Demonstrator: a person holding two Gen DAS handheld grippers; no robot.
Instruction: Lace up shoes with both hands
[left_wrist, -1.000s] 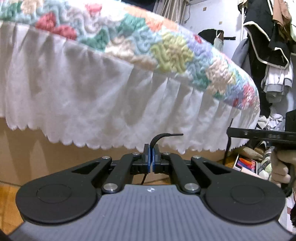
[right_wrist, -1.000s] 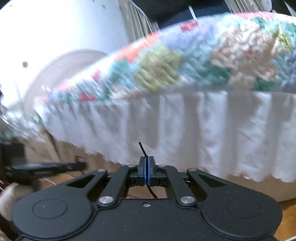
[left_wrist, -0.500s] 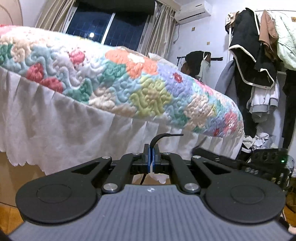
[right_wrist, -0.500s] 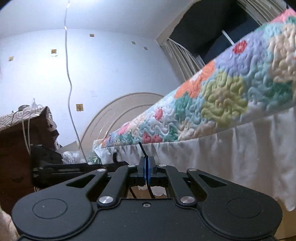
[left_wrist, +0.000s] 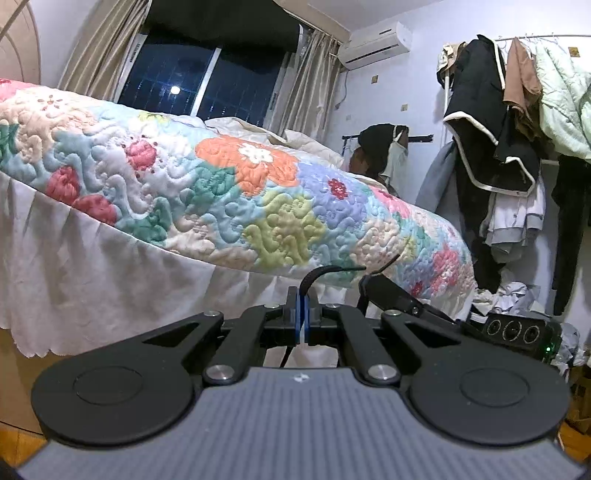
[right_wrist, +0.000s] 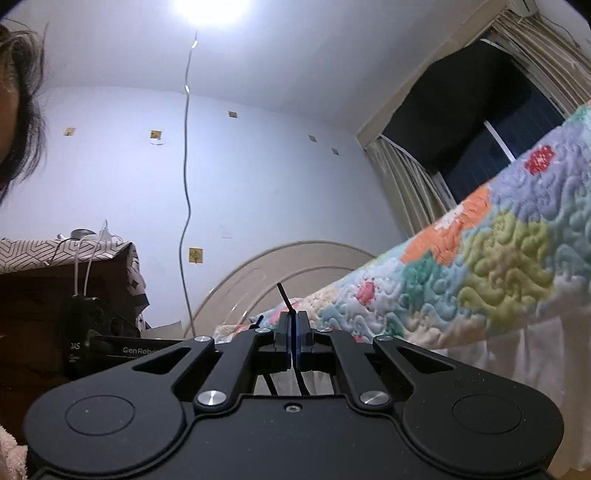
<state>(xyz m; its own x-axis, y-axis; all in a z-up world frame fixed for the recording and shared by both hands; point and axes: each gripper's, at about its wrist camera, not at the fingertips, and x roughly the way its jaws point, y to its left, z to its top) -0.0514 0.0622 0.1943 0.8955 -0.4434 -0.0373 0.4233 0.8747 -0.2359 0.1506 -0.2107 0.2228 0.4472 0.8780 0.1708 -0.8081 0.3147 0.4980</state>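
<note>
Left tongs (left_wrist: 303, 314) black, blue pads, silver screws, ribbed grey body; right tongs (right_wrist: 294, 332) all black.

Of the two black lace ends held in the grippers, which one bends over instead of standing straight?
The lace end in the left gripper: it curls over to the right. The one in the right gripper sticks up straight.

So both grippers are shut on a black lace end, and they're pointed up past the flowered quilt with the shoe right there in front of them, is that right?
One thing is wrong: no shoe shows in either wrist view. The rest holds. The left gripper and the right gripper are each shut on a black lace end, pointed up past the flowered quilt.
</note>
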